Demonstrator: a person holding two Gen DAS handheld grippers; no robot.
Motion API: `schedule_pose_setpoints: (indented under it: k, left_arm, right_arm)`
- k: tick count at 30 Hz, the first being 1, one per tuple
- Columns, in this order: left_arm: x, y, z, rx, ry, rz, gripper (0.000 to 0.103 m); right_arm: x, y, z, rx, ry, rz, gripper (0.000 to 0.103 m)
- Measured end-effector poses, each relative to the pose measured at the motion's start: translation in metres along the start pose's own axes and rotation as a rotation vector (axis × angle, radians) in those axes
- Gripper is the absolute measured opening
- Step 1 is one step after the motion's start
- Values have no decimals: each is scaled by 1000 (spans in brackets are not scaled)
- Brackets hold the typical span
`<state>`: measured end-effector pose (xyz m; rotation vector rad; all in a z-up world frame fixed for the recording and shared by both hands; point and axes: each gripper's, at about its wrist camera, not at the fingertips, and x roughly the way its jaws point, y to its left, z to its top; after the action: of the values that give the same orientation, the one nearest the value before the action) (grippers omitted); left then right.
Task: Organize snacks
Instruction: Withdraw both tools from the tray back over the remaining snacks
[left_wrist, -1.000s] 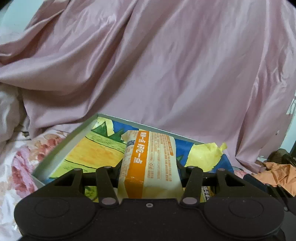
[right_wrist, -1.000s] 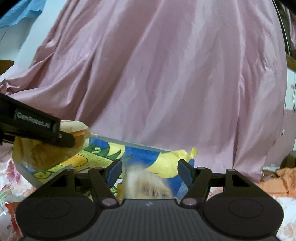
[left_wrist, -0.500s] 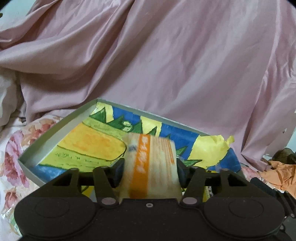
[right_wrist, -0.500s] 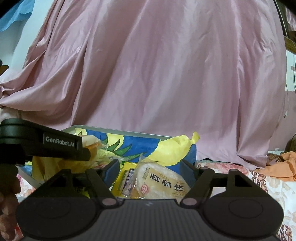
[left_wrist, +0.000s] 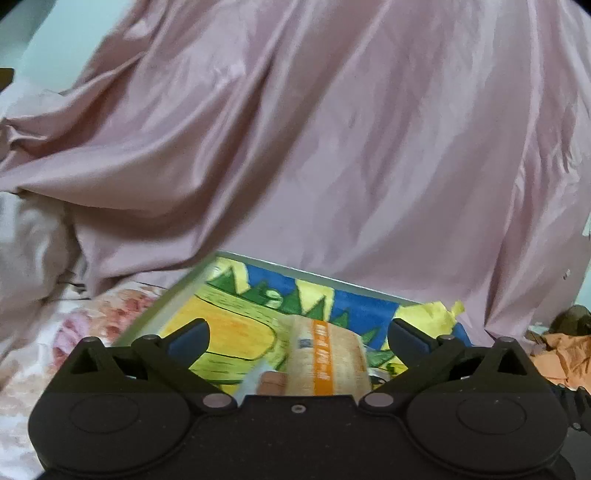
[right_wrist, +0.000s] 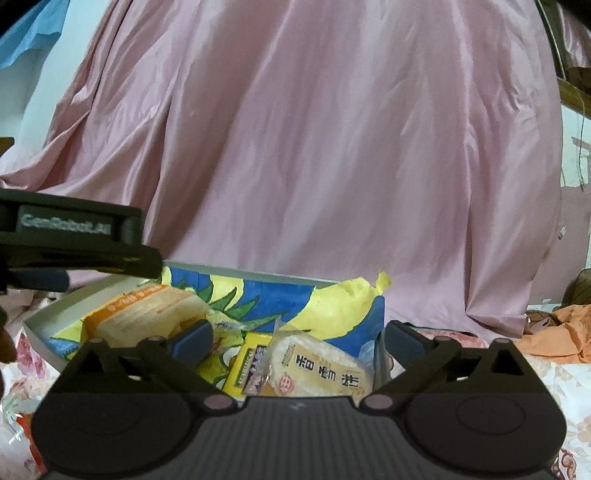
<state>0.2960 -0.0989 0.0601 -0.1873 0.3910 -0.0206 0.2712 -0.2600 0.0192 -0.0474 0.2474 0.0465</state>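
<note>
Left wrist: left tool (left_wrist: 297, 332) spread above orange-striped packet (left_wrist: 327, 360) inside box rim (left_wrist: 173, 295).

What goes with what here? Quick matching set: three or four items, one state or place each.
Items:
1. left tongs
2. orange-striped packet
3. white round snack
4. torn yellow paper

States:
A. lying in the box, right side
B. open, holding nothing
C. sticking up at the box's far corner
D. lying in the box, left side

Pairs: 1-B, 2-D, 3-A, 4-C

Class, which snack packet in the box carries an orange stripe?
The packet at the left, under the left gripper; the white one has black characters instead.
</note>
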Motion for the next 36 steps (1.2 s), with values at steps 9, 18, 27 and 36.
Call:
schedule_pose_setpoints:
  k: [9,18,27,36]
  left_arm:
    - [-46,24,-2,-28,-44,54,102]
    - [-95,49,-17,-17,-48,93,102]
    - [-136,77,-45,-20,-30,132,102]
    - [-167,103,-78,-44,27,169,102]
  right_arm:
    - [-28,7,5,-23,-96,8,103]
    - [-74,15,3,-34,-141,49,103]
    - [-112,27,-5,-2,-99,104,103]
    - [-152,42,-19,2,-37,173,103]
